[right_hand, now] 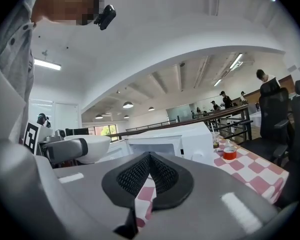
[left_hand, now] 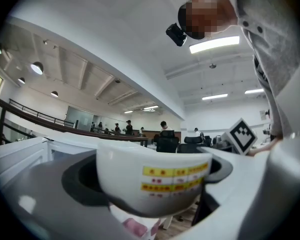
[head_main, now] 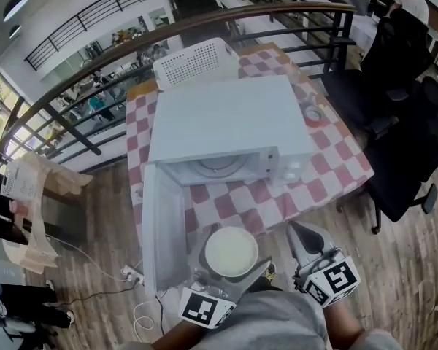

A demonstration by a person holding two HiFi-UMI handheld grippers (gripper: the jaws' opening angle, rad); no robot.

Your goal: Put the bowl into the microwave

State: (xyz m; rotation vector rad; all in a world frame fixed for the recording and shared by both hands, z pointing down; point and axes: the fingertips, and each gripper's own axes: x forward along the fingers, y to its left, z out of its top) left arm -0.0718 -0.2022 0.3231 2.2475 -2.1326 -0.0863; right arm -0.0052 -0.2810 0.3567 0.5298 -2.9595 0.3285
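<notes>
This is an open-plan office on an upper gallery. Black swivel chairs [head_main: 405, 86] crowd the right of the head view. A curved black railing [head_main: 204, 31] across the top overlooks a lower floor [head_main: 102, 97] with people. Strip lights [left_hand: 214, 44] line the ceiling, and a microwave [head_main: 226, 122] sits on a checked table [head_main: 336, 159] at centre.

White microwave [head_main: 230, 126], door [head_main: 164, 228] swung open, on a red-and-white checked table [head_main: 328, 162]. White bowl [head_main: 231, 252] held in left gripper [head_main: 230, 262], near the open door. Right gripper [head_main: 301, 233] beside it.

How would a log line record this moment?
left gripper: shut on bowl | right gripper: shut, empty | microwave: door open, bowl outside
</notes>
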